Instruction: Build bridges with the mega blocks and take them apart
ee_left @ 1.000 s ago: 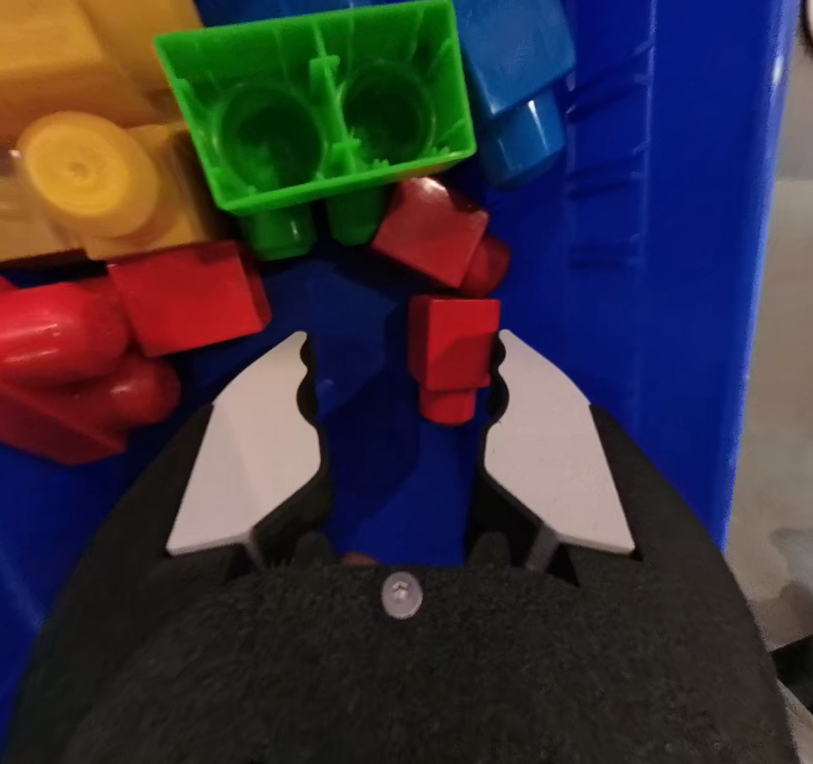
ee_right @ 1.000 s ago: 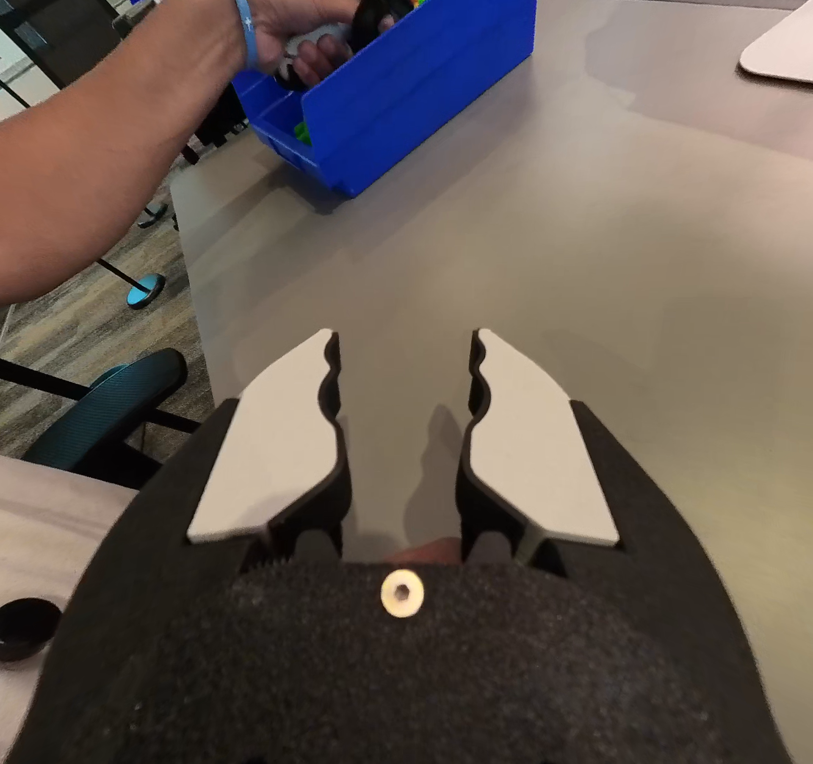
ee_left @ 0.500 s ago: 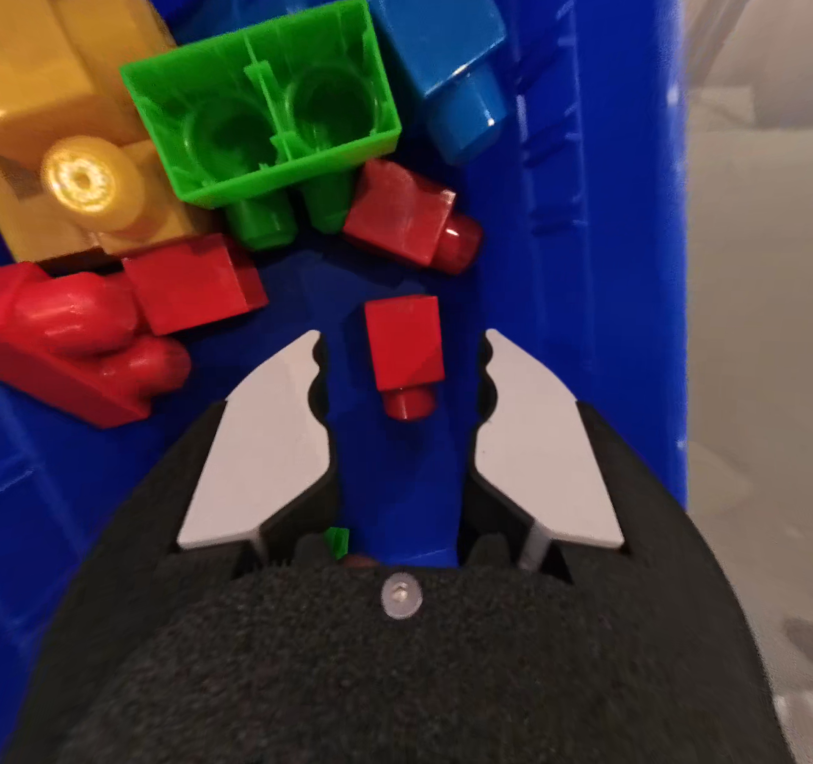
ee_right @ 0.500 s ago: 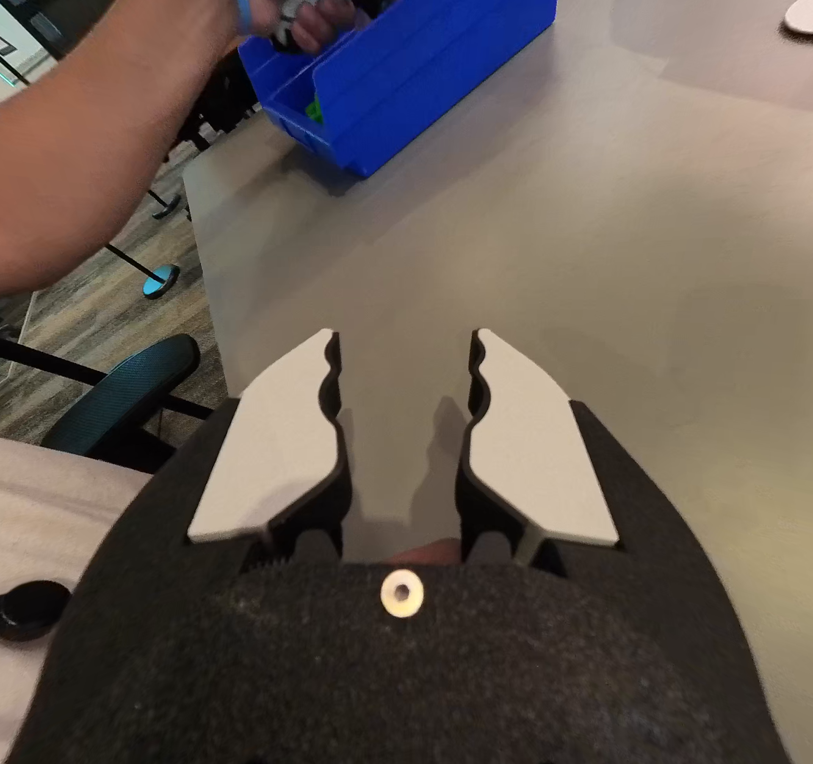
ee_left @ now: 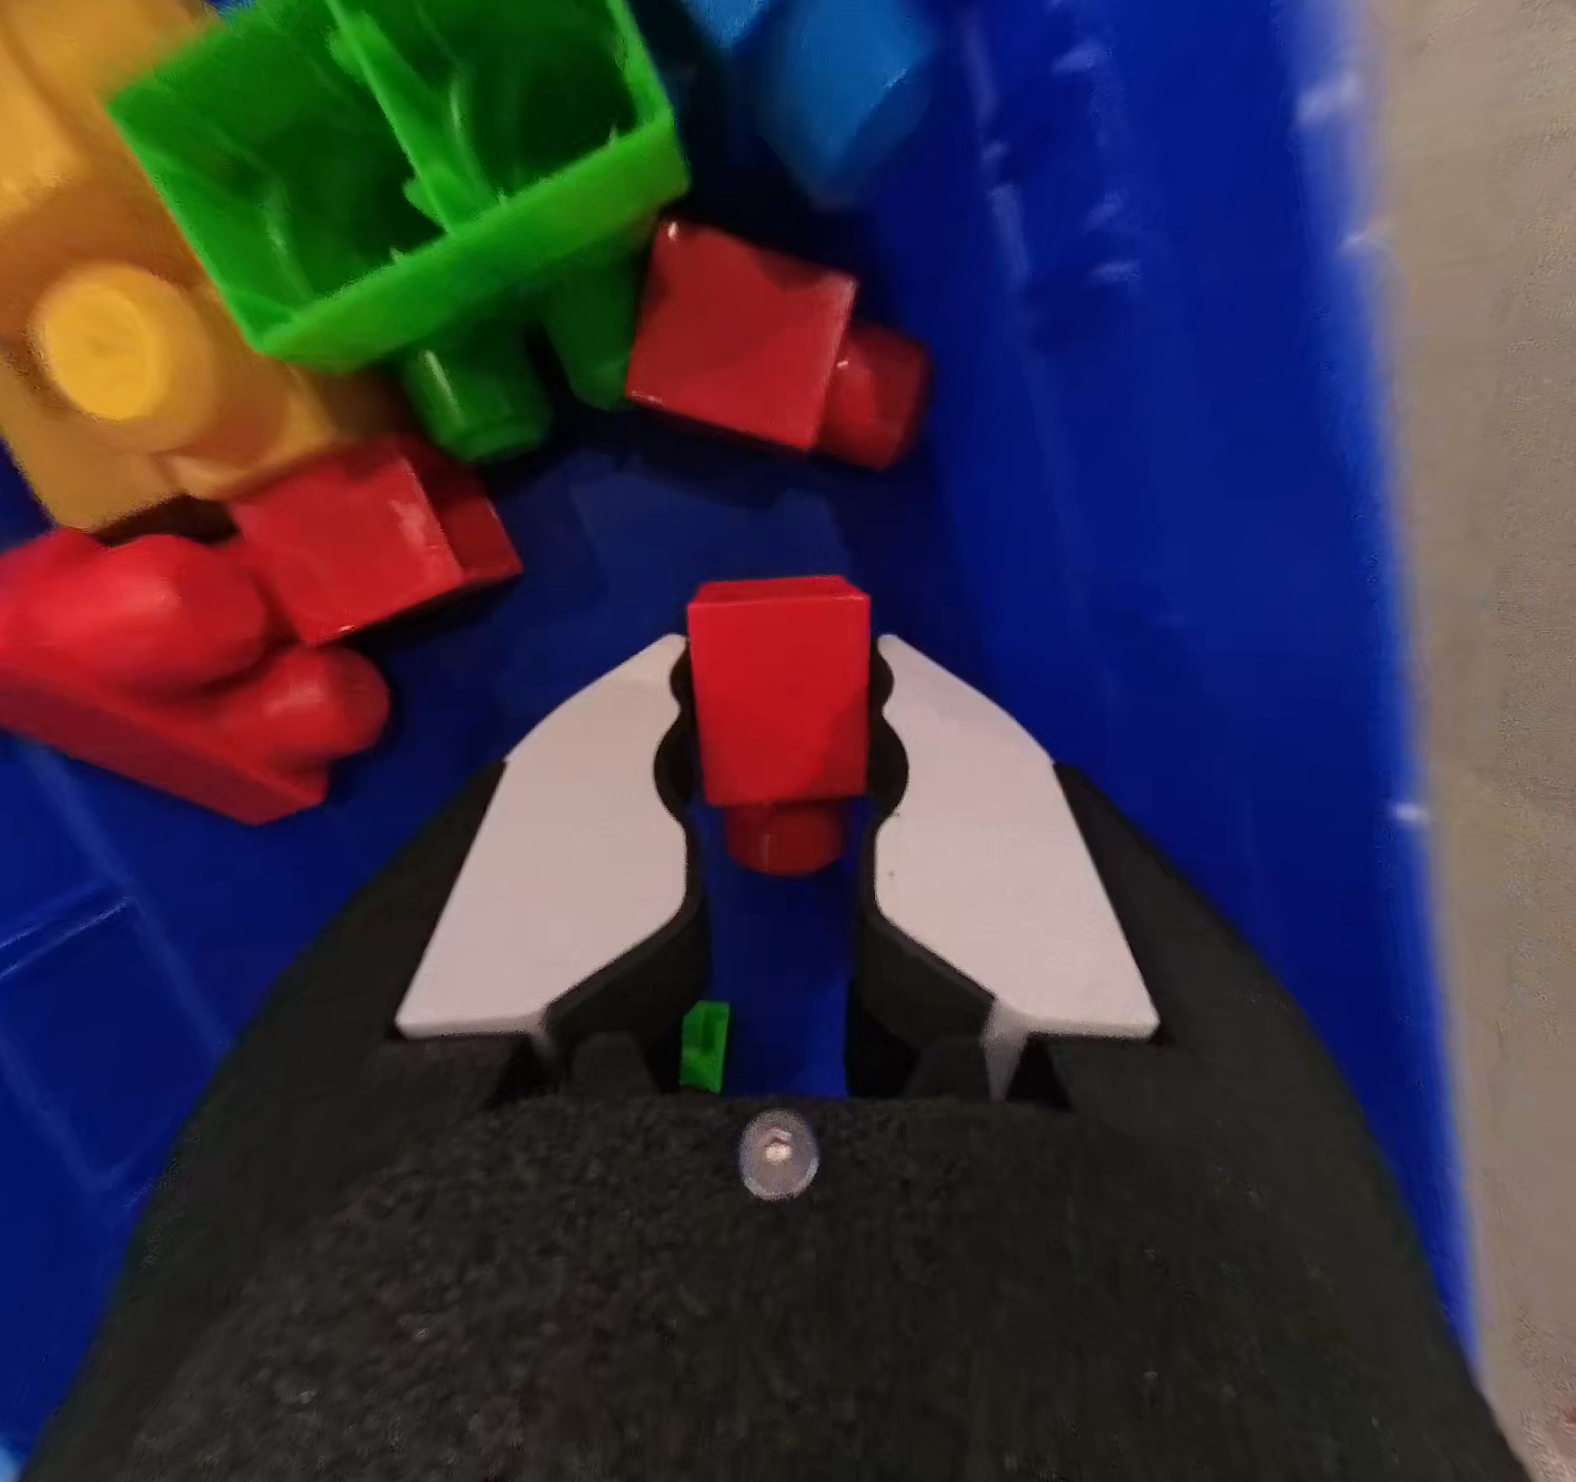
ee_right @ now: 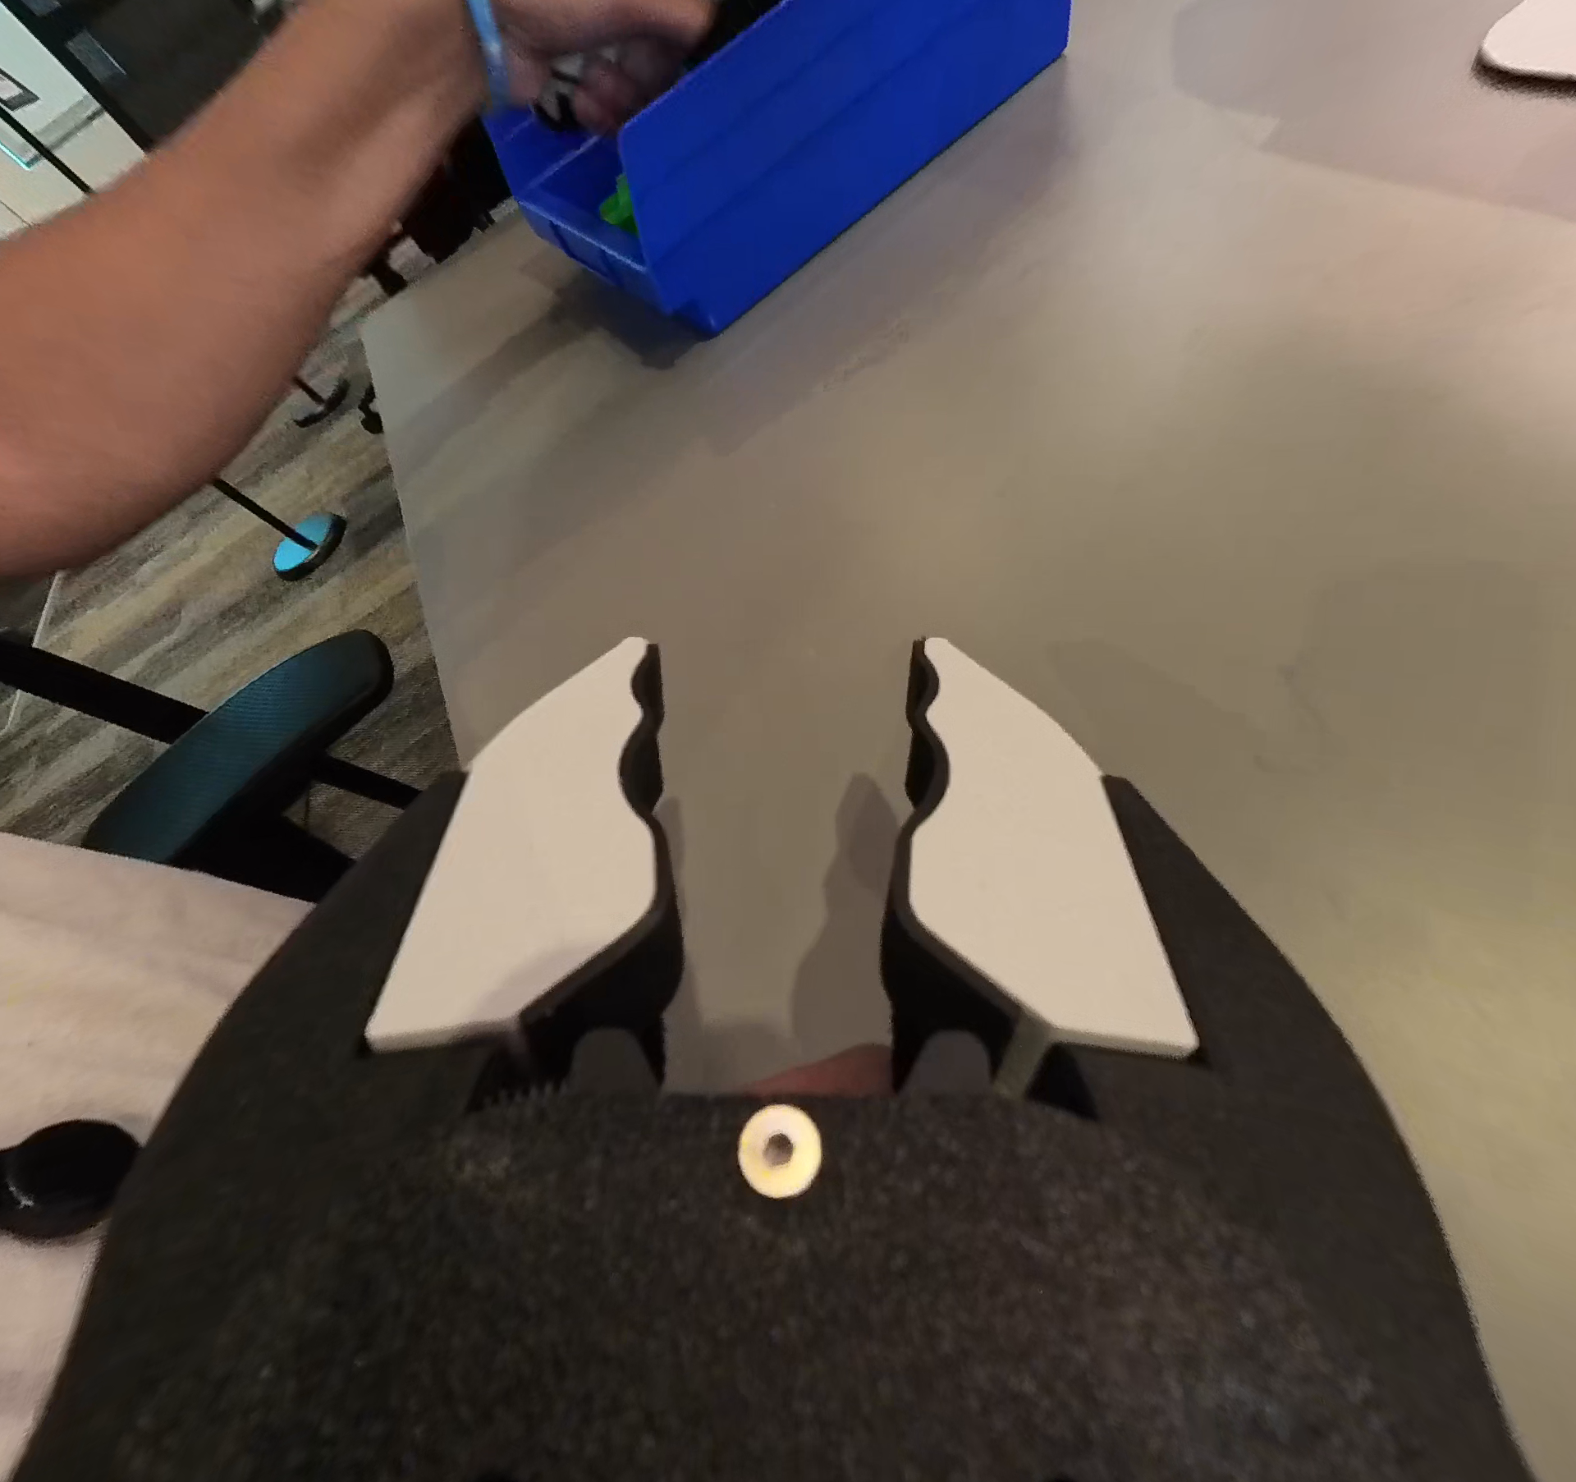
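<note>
Down in the blue bin (ee_left: 1194, 503), the left hand-held gripper (ee_left: 778, 673) has its jaws pressed against both flanks of a small red block (ee_left: 778, 690) and appears to hold it. The block's long axis runs straight along the fingers, stud end pointing back toward the gripper body, flat end poking out past the tips. Judging by that, a pull back along this line should bring it clear of the bin.

Beyond the small red block sits the rest of the pile: a green block (ee_left: 409, 161) lying open side up, another red block (ee_left: 750, 341) just past it toward the bin wall, a yellow block (ee_left: 111, 349) and a larger red piece (ee_left: 170, 673) off to the far side.

The right hand-held gripper (ee_right: 785, 673) hovers over the bare grey counter (ee_right: 1109, 503), jaws wide, holding nothing, well apart from the bin (ee_right: 853, 119). The left is plainly the nearer one.
</note>
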